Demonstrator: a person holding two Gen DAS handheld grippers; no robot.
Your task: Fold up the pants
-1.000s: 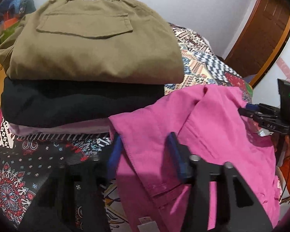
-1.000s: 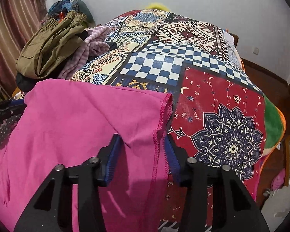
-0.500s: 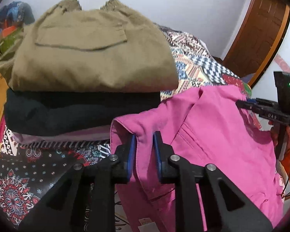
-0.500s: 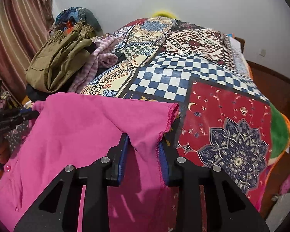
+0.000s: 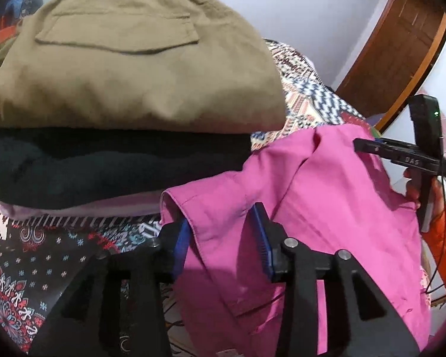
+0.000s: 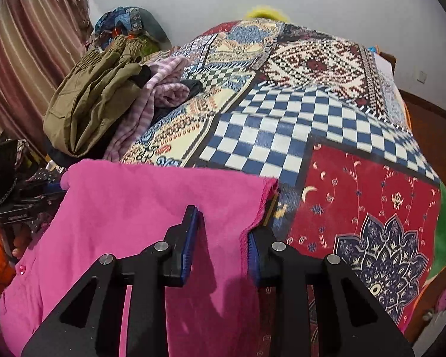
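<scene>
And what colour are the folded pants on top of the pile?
Olive khaki; the top folded pants show best in the left wrist view.

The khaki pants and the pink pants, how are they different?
The khaki pants are folded into a neat block; the pink pants lie spread out and rumpled. The khaki pants sit on top of a clothes stack; the pink pants lie on the patterned bedspread, between the jaws of the open left gripper and right gripper. Both are on the bed.

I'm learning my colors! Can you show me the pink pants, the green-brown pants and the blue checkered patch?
pink pants (image 6: 151, 205): right wrist view, flat top panel.
green-brown pants (image 5: 133, 83): left wrist view, below pocket flap.
blue checkered patch (image 6: 282, 131): right wrist view, patch's middle.
</scene>
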